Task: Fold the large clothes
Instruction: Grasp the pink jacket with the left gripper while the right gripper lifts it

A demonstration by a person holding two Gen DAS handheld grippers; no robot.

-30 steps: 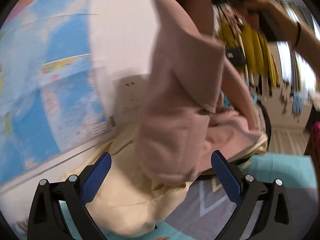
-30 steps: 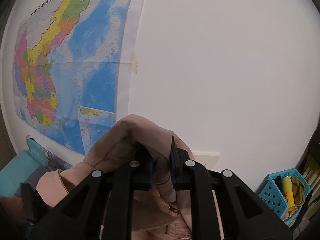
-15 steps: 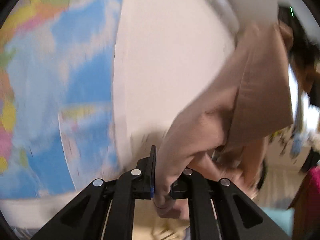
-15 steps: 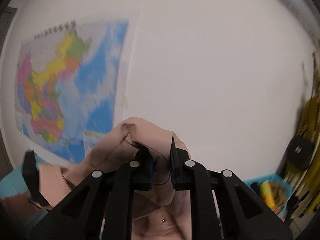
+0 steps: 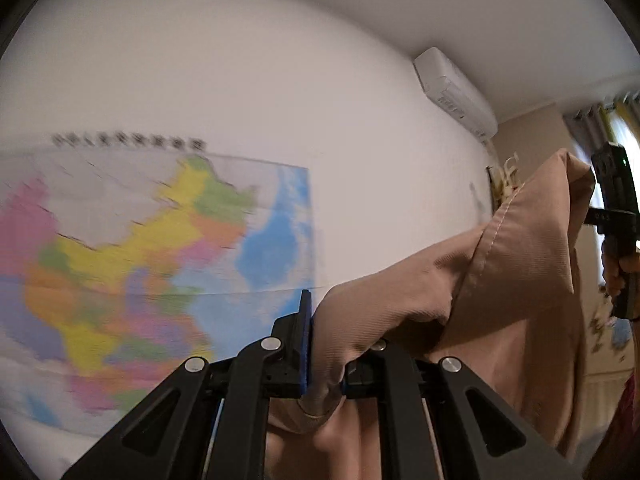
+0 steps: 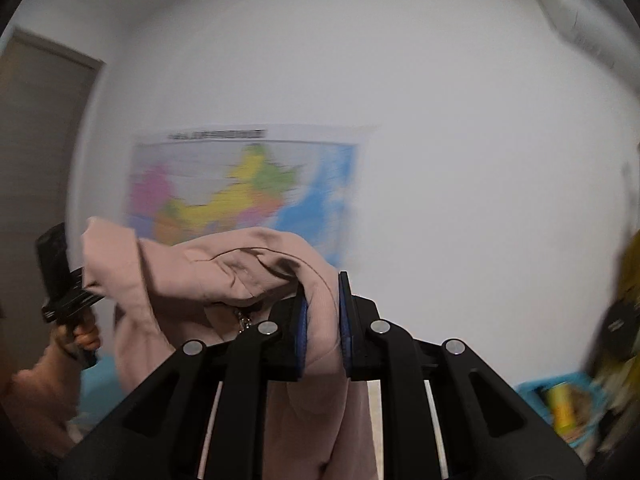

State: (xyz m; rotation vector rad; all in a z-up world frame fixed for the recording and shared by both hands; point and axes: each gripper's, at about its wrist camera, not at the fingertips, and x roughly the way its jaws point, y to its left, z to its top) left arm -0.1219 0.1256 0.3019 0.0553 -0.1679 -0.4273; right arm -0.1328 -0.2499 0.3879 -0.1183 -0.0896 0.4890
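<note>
A large dusty-pink garment [image 5: 500,280] hangs in the air between my two grippers. My left gripper [image 5: 325,344] is shut on one end of it, near a cuffed edge. My right gripper [image 6: 322,320] is shut on another fold of the same garment [image 6: 224,276], which droops below the fingers. The right gripper also shows at the far right of the left wrist view [image 5: 614,208], and the left gripper at the far left of the right wrist view [image 6: 60,276]. Both are raised high in front of a white wall.
A coloured wall map [image 5: 132,264] hangs on the white wall, also in the right wrist view [image 6: 240,184]. An air conditioner [image 5: 456,92] sits high on the wall. A brown door [image 6: 36,152] is at left. A blue basket [image 6: 560,404] stands low at right.
My left gripper, open a second ago near the garment on the bed, has shut on it. Both grippers have lifted the garment high and spread it between them.
</note>
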